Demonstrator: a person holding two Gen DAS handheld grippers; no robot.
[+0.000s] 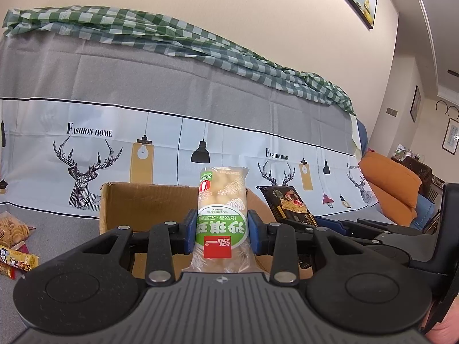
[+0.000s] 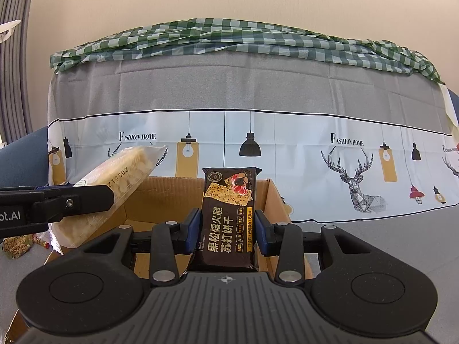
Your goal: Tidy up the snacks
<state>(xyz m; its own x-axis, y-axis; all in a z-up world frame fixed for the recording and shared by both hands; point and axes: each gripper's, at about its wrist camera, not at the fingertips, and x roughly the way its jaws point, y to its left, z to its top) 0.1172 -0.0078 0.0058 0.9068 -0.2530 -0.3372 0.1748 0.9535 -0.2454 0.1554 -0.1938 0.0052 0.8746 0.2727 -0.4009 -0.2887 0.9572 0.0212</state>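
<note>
**Two snack packs held over the open cardboard box**

The cardboard box (image 2: pixel 160 197) is the landmark, open at the top, standing on a grey cloth-covered surface in front of a sofa draped with a deer-and-lamp printed cover (image 1: pixel 86 132).

Left of the box, three loose snack packets (image 1: pixel 15 243) lie on the grey surface, well apart from it.

The left hand-held gripper (image 1: pixel 222 229) points level toward the box, its blue pads clamped on both sides of one green-labelled pastry pack (image 1: pixel 222 200), which stands upright in the left wrist view. From the right wrist view that same pack (image 2: pixel 114 183) tilts up to the right, above the box's left wall.

The right hand-held gripper (image 2: pixel 226 229) also points level at the box, just beside the left one. Its left blue pad touches one dark cracker pack (image 2: pixel 228 215) held upright above the box's front edge; at the right pad a thin gap shows, so whether it grips fully I cannot tell.

A green checked cloth (image 2: pixel 229 40) lies along the sofa back, above and behind the box.

Count: two grippers, two held packs, one box.
</note>
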